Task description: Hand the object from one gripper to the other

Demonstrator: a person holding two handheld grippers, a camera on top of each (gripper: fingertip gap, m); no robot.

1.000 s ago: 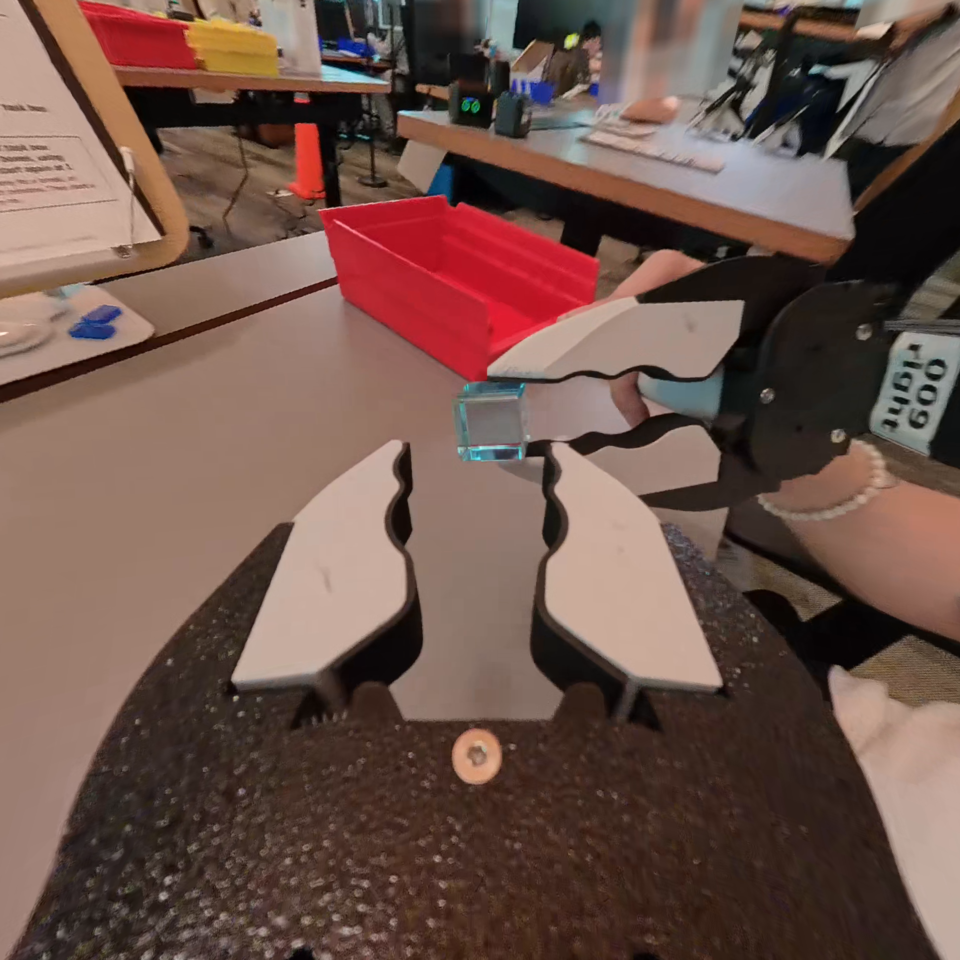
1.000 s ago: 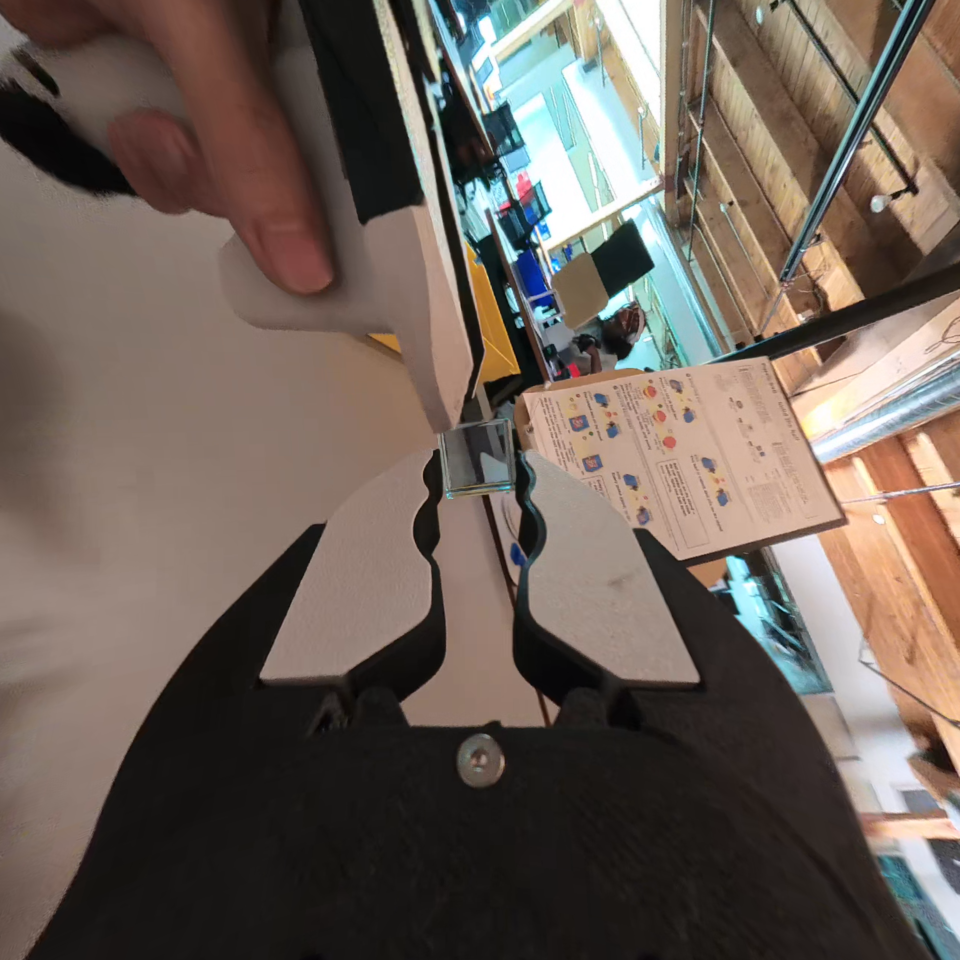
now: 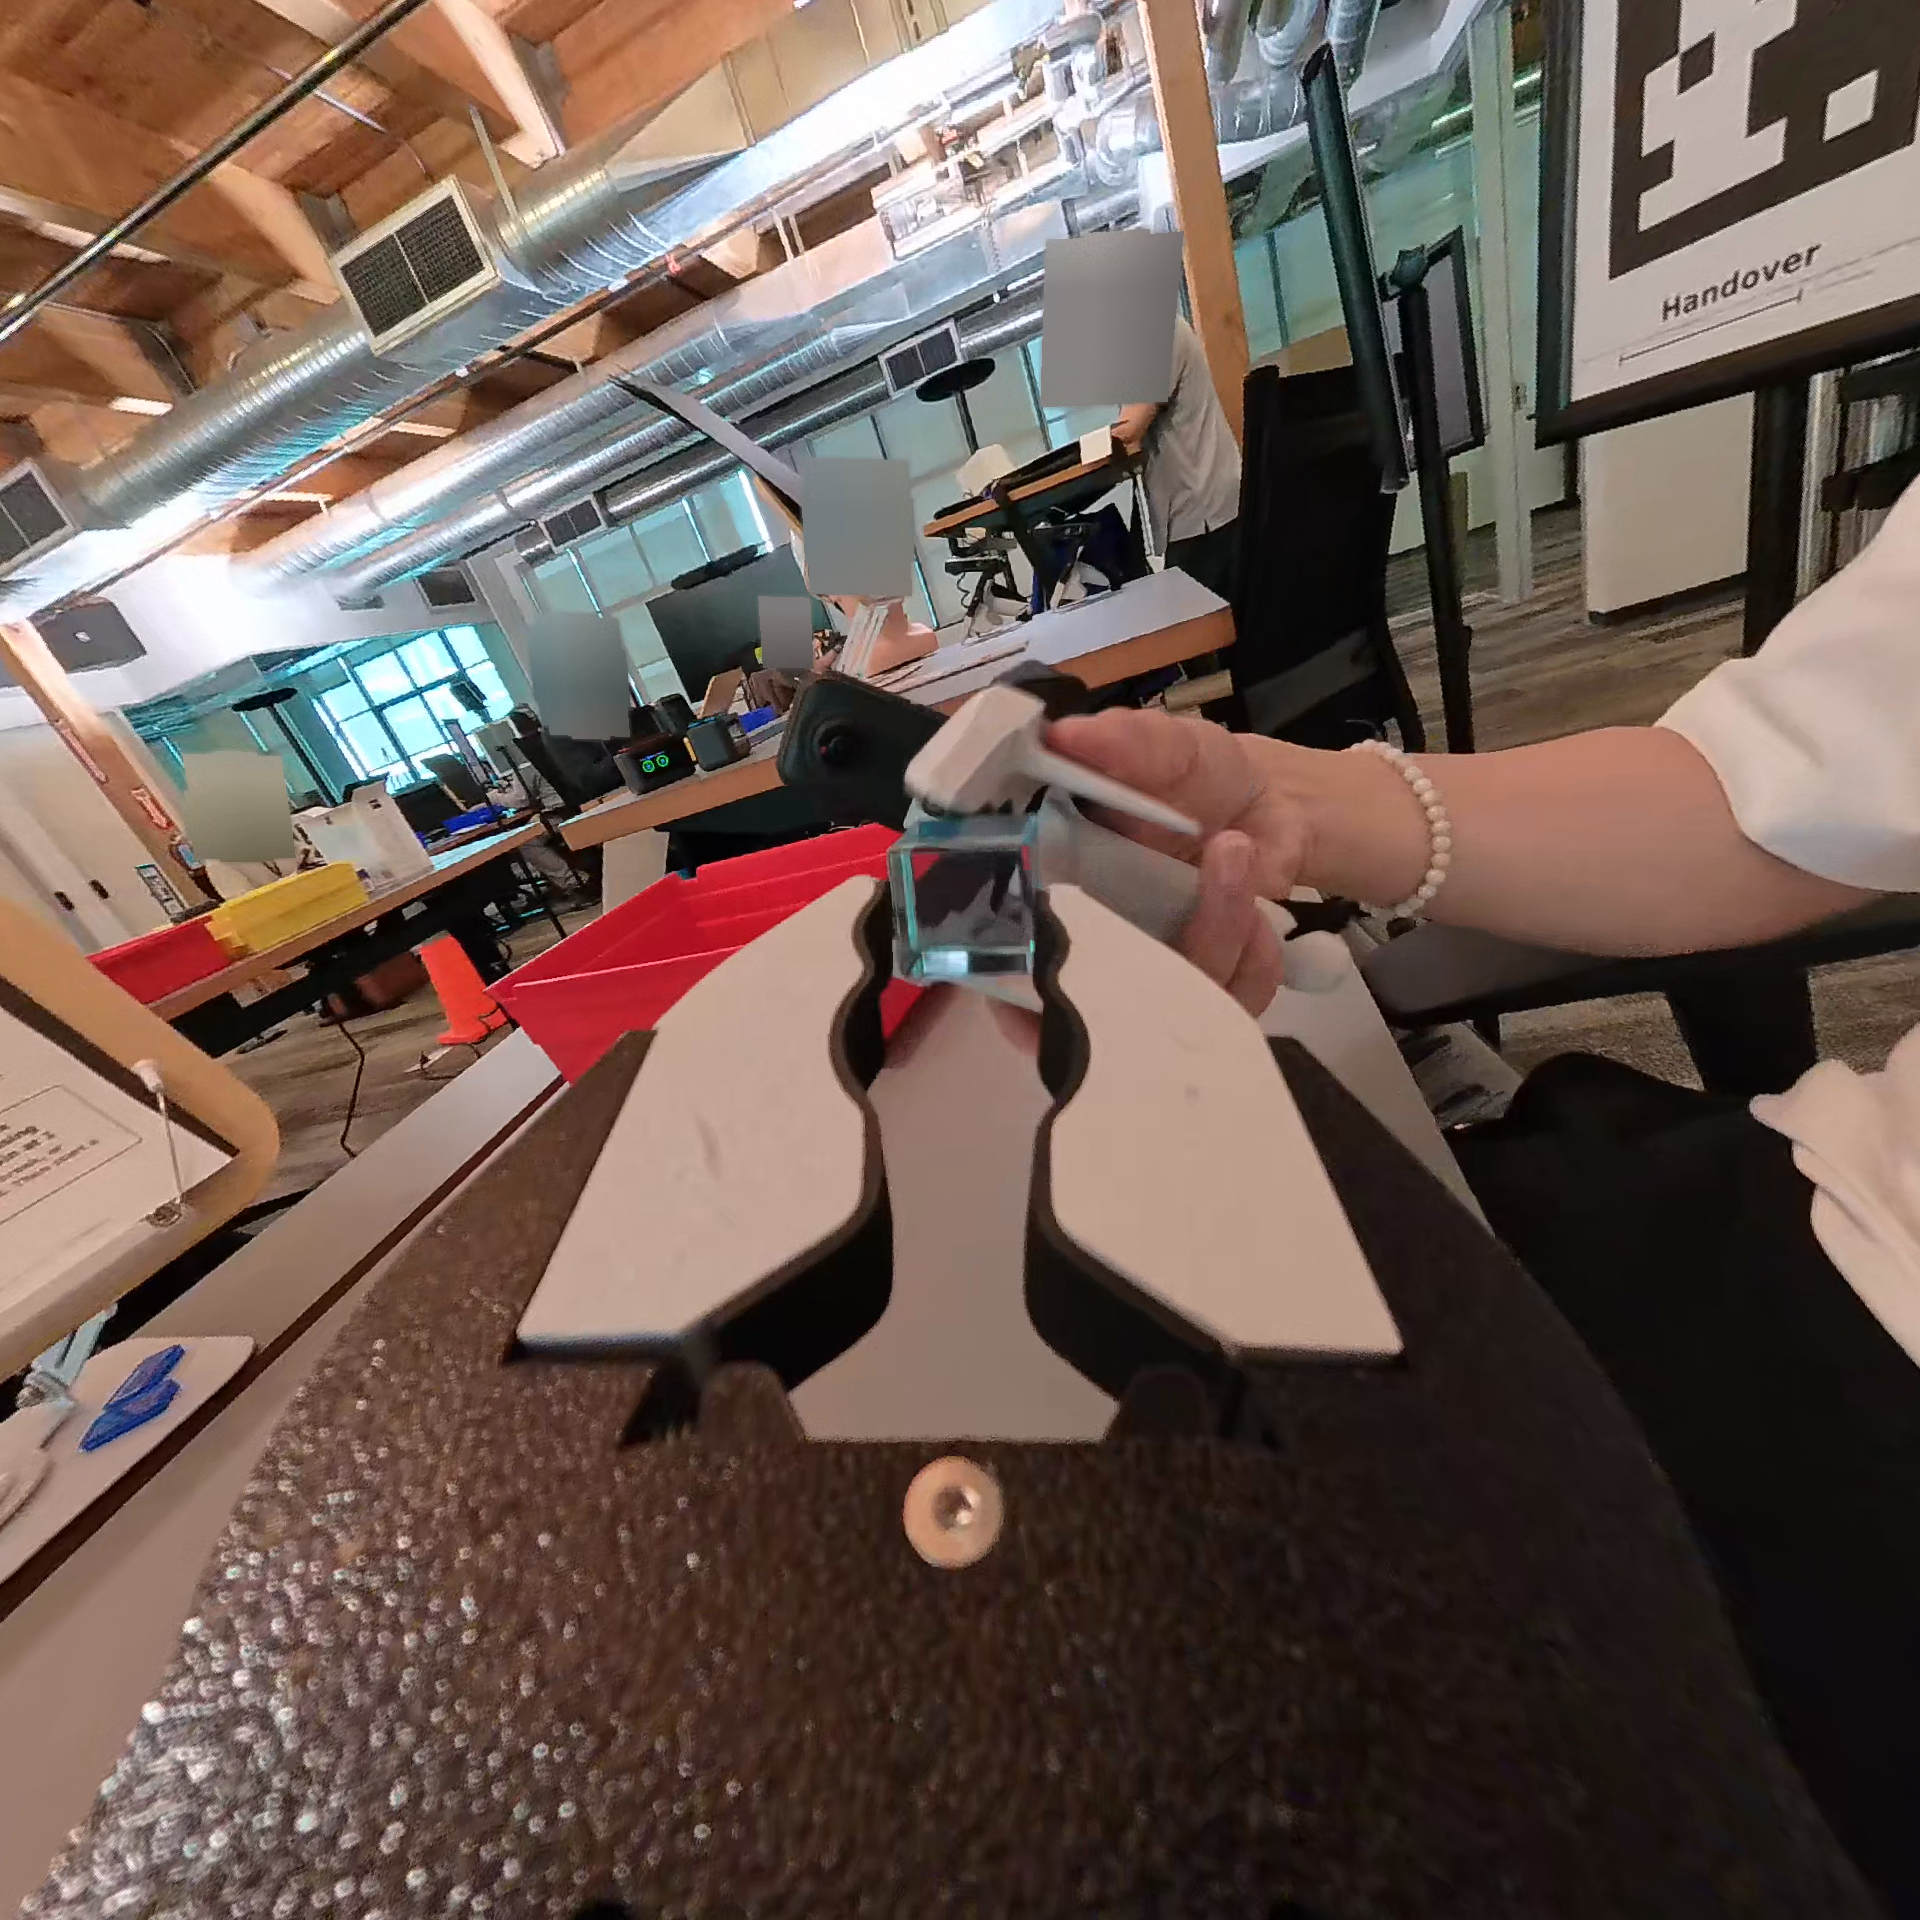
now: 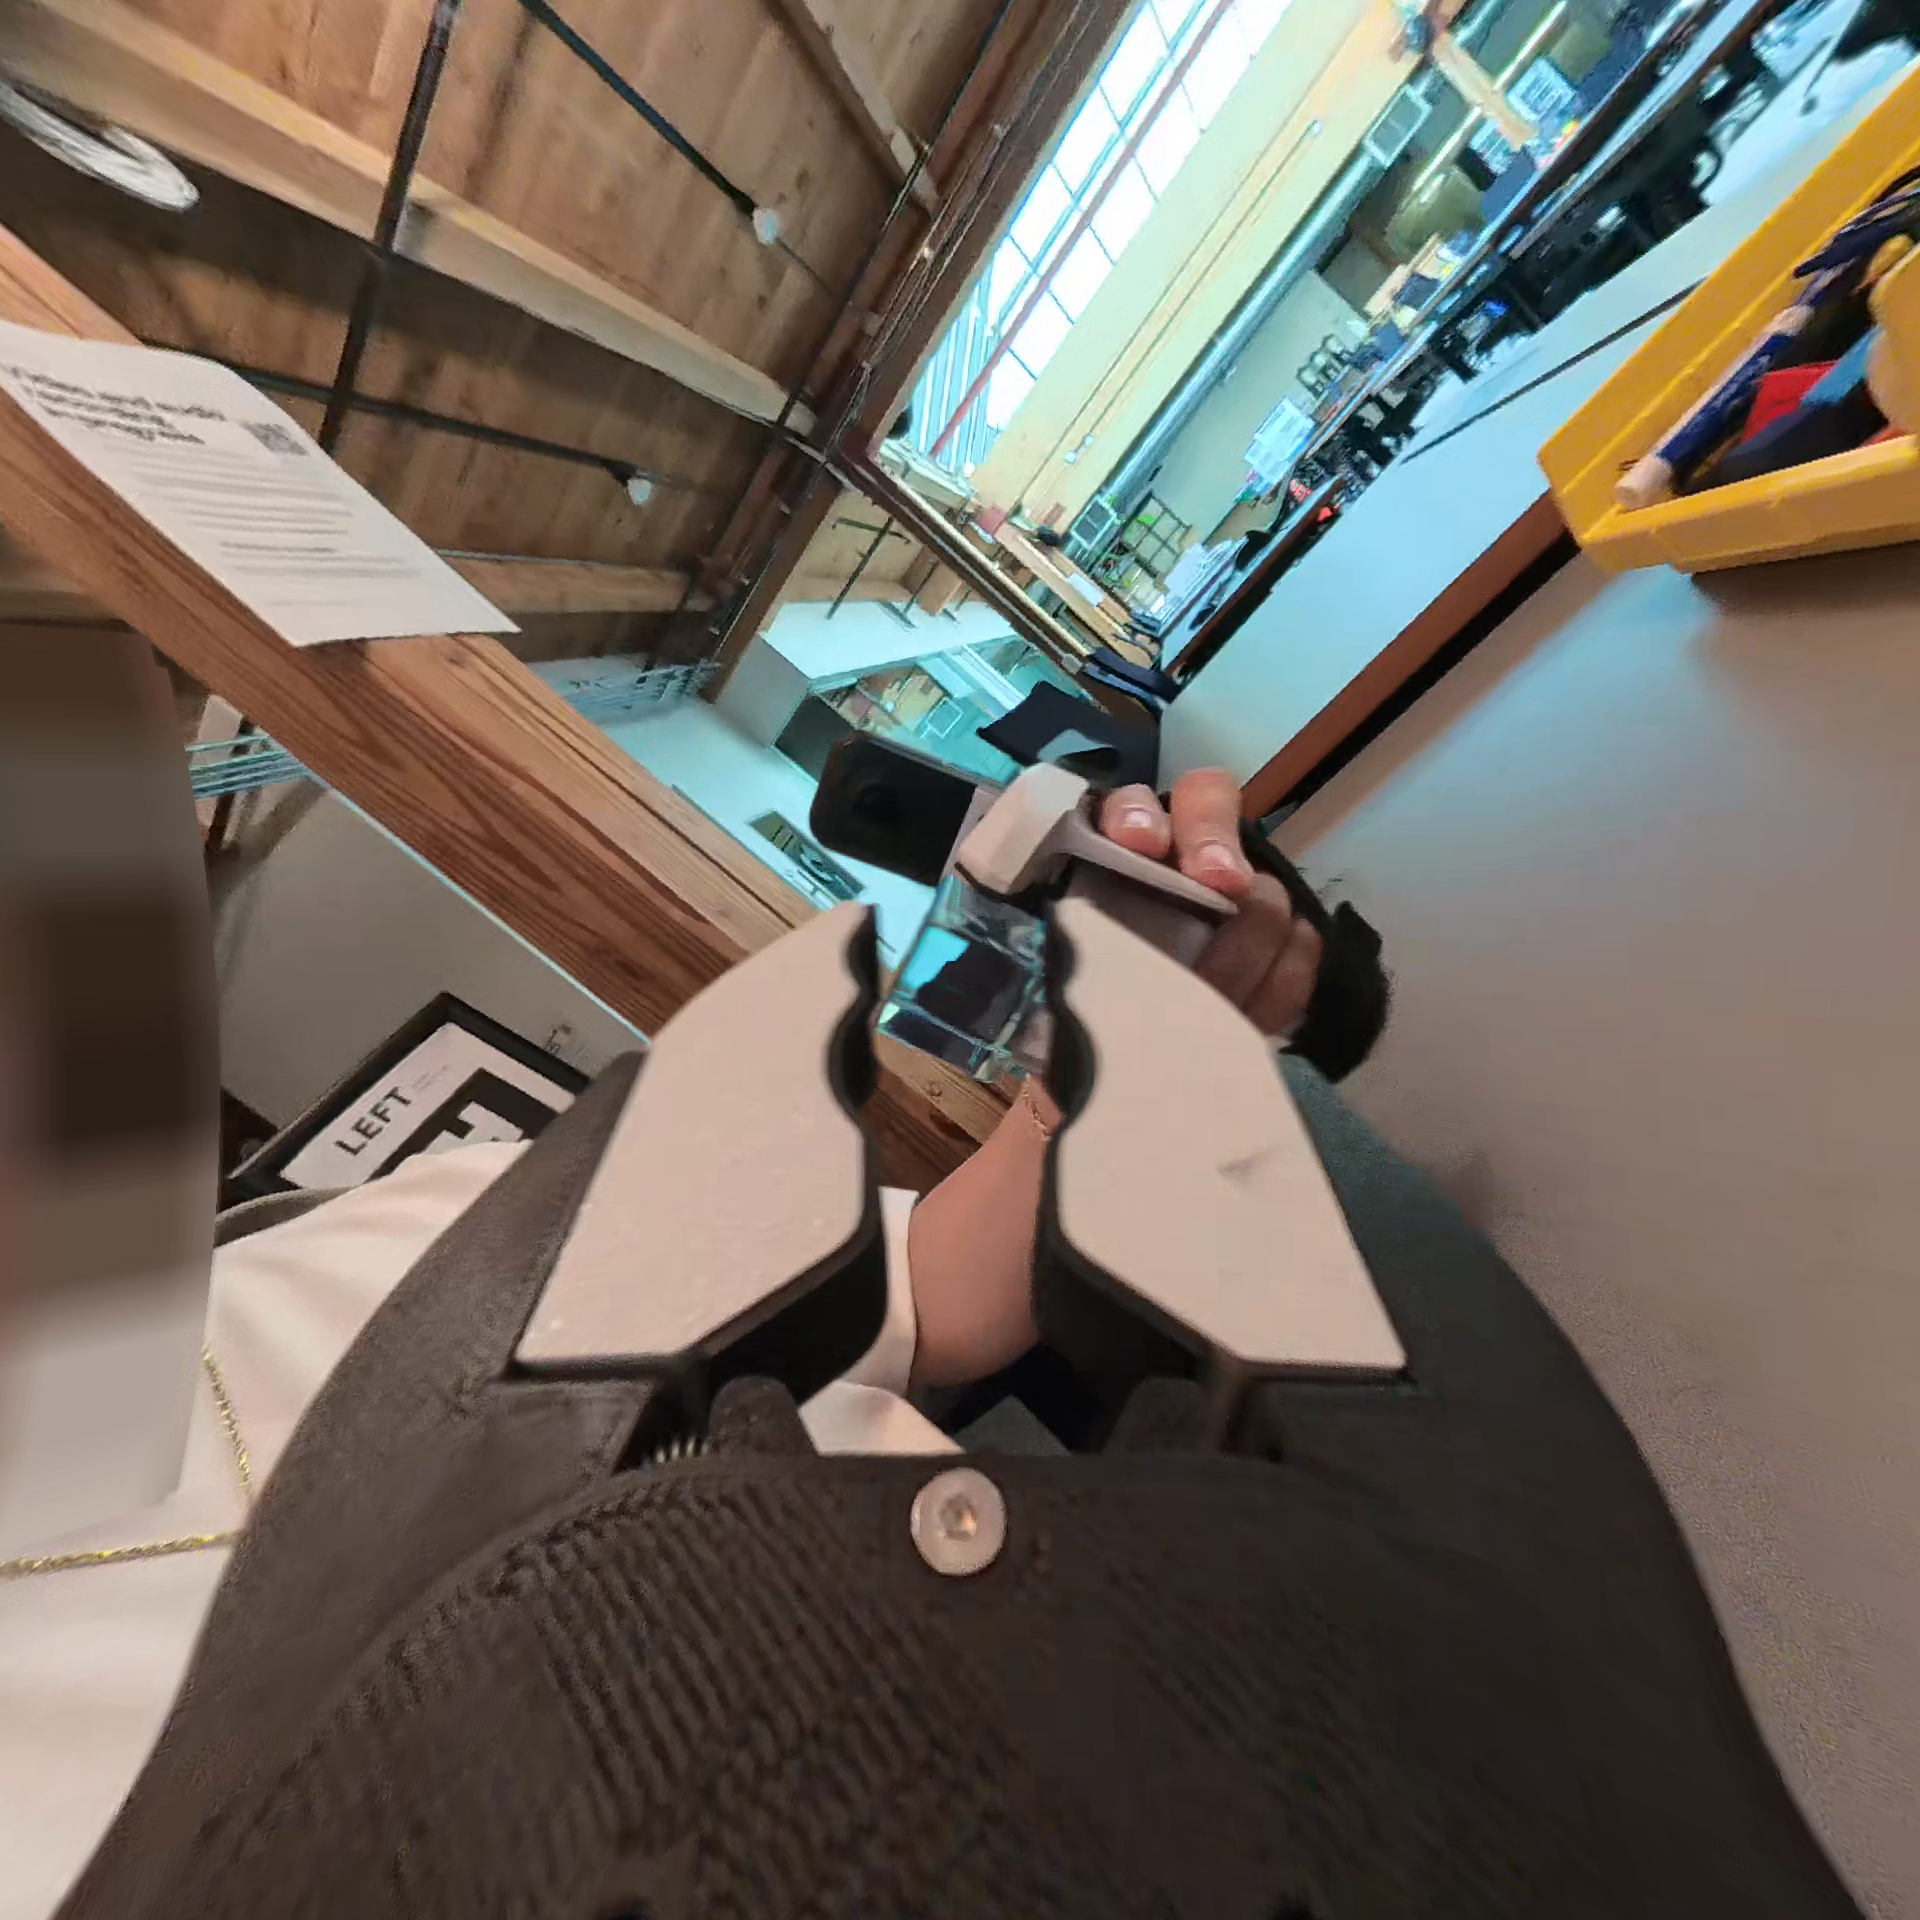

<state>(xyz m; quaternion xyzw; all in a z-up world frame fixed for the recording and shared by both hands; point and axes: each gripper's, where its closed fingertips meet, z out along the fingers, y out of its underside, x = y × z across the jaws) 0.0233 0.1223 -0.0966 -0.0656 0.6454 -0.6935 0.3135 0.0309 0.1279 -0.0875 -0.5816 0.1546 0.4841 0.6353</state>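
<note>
A big white sign (image 3: pixel 1745 208) stands at the top right of the left view. It has a black block pattern and one short black word under it.

A paper on a brown clipboard (image 3: pixel 73 1164) stands by the left edge of the worktop. It has small print in a box, too blurry to read.

A little black box (image 3: pixel 655 766) sits on a far desk, with two green glowing marks on its front.

In the right view, a white sheet (image 4: pixel 239 499) is stuck on a wooden beam. It has lines of tiny grey print and a small square code.

Low on the left, a white sign in a black frame (image 4: pixel 416 1101) has one word in big black letters beside a black block pattern
</note>
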